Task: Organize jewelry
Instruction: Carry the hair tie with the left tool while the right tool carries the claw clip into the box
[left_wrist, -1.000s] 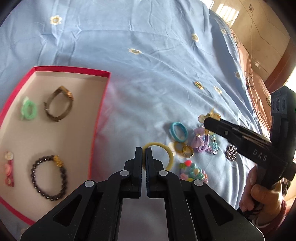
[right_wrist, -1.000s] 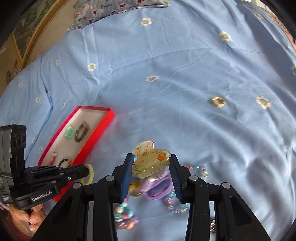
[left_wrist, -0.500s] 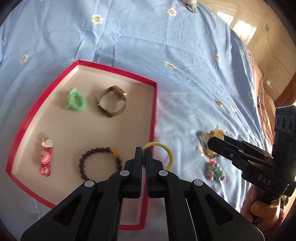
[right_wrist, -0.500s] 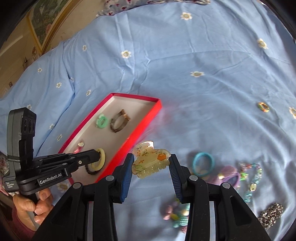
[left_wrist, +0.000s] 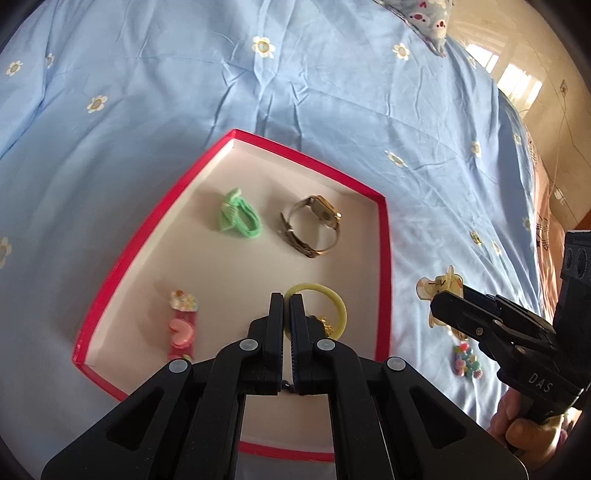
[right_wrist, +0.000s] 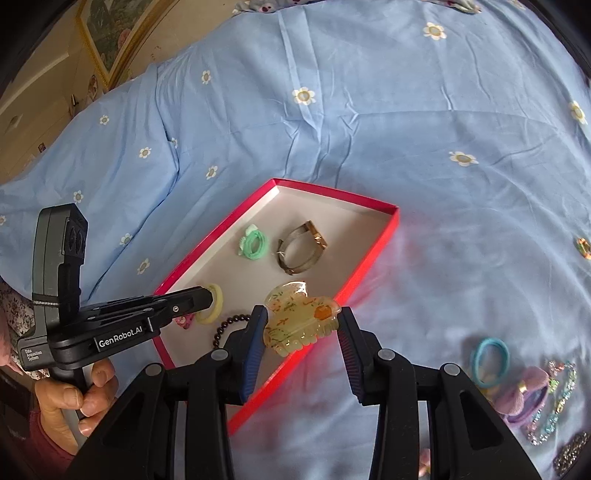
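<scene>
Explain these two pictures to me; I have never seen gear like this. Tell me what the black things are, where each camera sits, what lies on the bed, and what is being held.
There is no robot here. A person holds a black handheld tool with tongs in each hand, and each tool carries a camera looking along its tongs. One picture comes from the left tool, the other from the right.

The left tongs are shut on a yellow hair tie over the red tray. The right tongs are shut on a yellowish hair claw.

In the tray lie a green hair tie, a watch, a pink hair clip and a dark bead bracelet. More pieces lie on the blue sheet outside the tray, among them a blue hair tie and a purple scrunchie.
</scene>
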